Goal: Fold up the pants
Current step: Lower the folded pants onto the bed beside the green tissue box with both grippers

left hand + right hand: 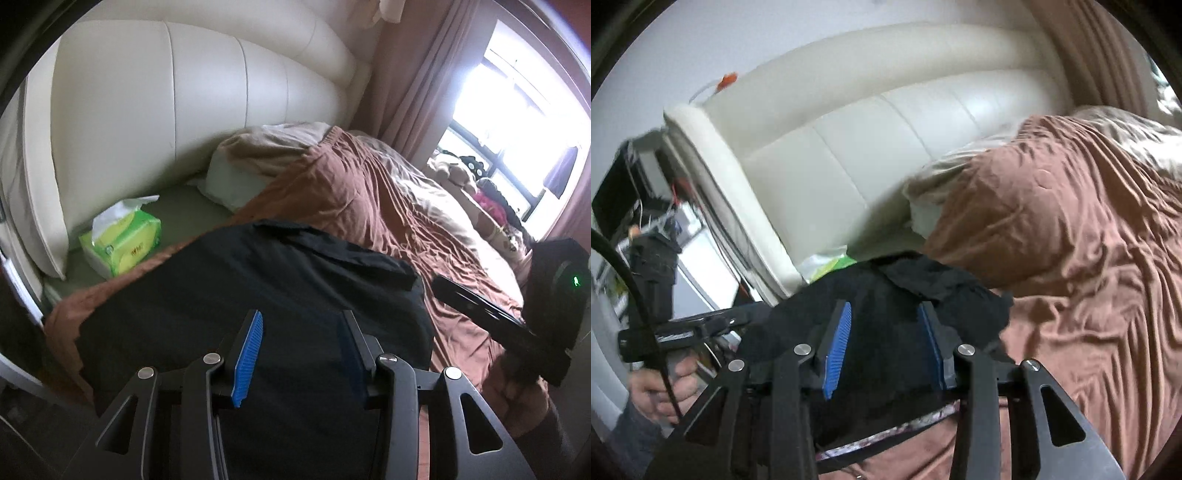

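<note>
Pants of dark navy, almost black cloth (236,295) lie bunched in a broad heap on the near part of a rumpled brown bedspread (369,206), close to the bed's near edge. The left gripper (301,354) hangs over the heap, its blue ribbed pads (248,358) spread wide with dark cloth showing between them, gripping nothing. The right gripper (884,347) is likewise parted above the right end of the heap, its blue pads (836,350) apart over the fabric. A green and yellow soft tissue pack (122,240) sits at far left on the sheet, beside a cream padded leather headboard (192,110). A pale pillow (236,177) lies beyond the pants, partly under the bedspread. A bright window (517,110) glares at far right.
</note>
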The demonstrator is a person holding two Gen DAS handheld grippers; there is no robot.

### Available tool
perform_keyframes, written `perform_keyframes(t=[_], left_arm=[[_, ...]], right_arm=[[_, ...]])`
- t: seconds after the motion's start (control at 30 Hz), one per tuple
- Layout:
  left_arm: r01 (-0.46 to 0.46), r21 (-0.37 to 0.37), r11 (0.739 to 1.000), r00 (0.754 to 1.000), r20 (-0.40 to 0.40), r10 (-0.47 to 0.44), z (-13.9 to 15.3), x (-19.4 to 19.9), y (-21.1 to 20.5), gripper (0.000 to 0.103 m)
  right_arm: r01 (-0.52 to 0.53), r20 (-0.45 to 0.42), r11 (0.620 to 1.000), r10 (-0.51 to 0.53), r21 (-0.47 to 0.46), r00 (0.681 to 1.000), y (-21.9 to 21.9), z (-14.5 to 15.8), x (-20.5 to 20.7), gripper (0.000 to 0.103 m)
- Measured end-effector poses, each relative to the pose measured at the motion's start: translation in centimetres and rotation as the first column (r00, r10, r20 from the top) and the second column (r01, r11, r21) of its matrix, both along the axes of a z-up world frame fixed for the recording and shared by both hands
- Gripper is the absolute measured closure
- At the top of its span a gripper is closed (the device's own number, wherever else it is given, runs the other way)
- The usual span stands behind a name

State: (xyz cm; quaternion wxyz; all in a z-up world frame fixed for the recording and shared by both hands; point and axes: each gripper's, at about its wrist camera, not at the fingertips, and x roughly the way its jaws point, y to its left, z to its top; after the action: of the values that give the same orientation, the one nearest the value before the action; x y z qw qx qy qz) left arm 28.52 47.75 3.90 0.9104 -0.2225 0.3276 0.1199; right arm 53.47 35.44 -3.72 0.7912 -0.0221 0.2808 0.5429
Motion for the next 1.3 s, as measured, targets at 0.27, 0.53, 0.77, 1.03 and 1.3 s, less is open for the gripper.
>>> perform_keyframes(t=[0.27, 0.53, 0.77, 1.03, 1.3], left_arm=[[-0.036, -0.020, 0.999, 0.996, -0.085, 0.035, -3.3, -0.5, -0.5, 0.058], [-0.030, -0.012, 0.999, 0.989, -0.143, 0.028, -5.4, -0.4, -1.5, 0.058], [-0.047, 0.016, 0.999, 0.985, -0.165, 0.049, -4.9, -2.0, -2.6, 0.058], [-0.042, 0.011, 0.999, 0.984, -0.170, 0.043, -4.7, -5.1, -4.8, 0.058], [-0.034, 0.023, 0.999, 0.986, -0.161, 0.037, -3.7, -7.2, -7.2, 0.058]], right_arm=[[-0.065, 0.142, 0.990, 0.083, -0.125, 0.986, 3.8, -2.2, 1.0, 0.072], [-0.049, 0.146, 0.980, 0.078, -0.193, 0.986, 4.6, -5.3, 1.0, 0.073], [-0.014, 0.153, 0.980, 0.045, -0.199, 0.987, 3.6, -4.9, -0.4, 0.073], [0.001, 0.133, 0.973, 0.031, -0.230, 0.991, 1.2, -4.9, -2.0, 0.073], [0.029, 0.119, 0.966, 0.002, -0.259, 0.993, -2.3, -3.1, -3.6, 0.073]])
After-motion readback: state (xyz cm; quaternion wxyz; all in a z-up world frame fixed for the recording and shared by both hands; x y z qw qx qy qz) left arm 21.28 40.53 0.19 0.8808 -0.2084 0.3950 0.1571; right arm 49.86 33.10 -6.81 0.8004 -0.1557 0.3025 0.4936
